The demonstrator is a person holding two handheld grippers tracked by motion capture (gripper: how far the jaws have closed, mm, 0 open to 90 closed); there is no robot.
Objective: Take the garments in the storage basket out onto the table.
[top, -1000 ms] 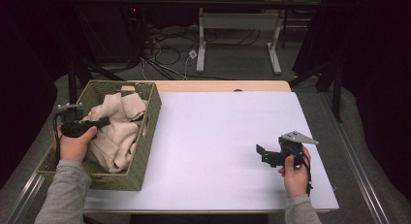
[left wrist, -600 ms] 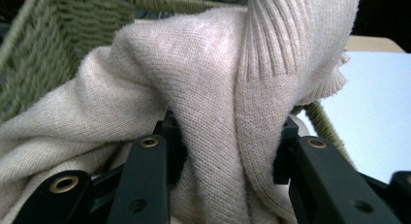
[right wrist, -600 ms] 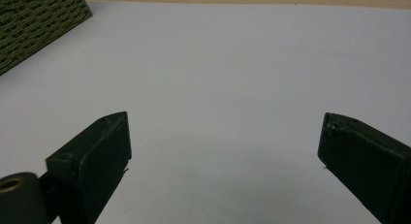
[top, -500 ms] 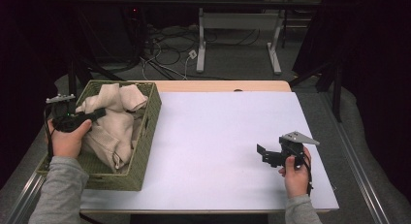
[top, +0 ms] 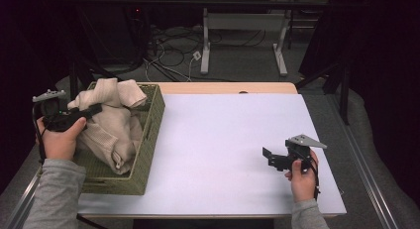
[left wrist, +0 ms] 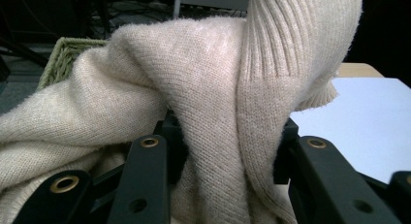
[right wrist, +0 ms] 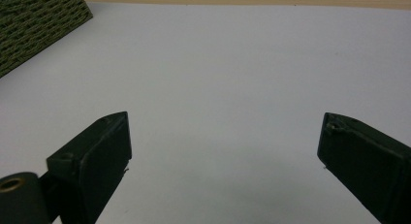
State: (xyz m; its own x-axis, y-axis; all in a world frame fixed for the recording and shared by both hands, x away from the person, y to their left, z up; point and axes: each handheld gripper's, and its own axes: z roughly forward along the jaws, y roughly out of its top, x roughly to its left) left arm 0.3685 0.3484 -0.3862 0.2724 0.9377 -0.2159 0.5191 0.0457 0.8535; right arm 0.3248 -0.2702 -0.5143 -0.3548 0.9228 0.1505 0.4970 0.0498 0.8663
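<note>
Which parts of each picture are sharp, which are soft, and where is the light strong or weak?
High view: the white table is evenly lit, the room behind dark. Left gripper view: the knit of the cream sweater is sharp, brightest near the top, while the left tool below is dim. Right gripper view: the right tool looks soft up close, over the bright table.
</note>
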